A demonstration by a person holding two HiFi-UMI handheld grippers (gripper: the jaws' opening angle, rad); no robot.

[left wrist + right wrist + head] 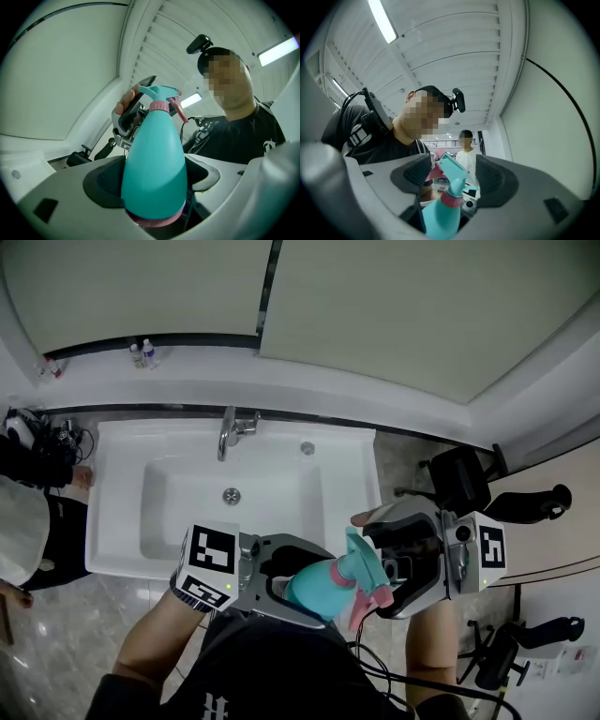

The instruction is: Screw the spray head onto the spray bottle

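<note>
A teal spray bottle (pixel 314 585) with a pink base lies tilted in the air in front of my body, its neck pointing right. My left gripper (pixel 314 589) is shut on the bottle's wide body, and both pads press its sides (pixel 154 164). The teal spray head (pixel 361 563), with a pink collar and trigger, sits on the neck. My right gripper (pixel 380 568) stands open around the spray head (pixel 452 171); a gap shows beside the right pad, and the trigger is partly hidden behind the left pad.
A white sink (pixel 122 521) with a chrome tap (pixel 230 432) lies ahead. Small bottles (pixel 142 354) stand on the back ledge. A black chair (pixel 459 479) is at the right, a person (pixel 28 512) at the left edge, and cables (pixel 403 681) trail below.
</note>
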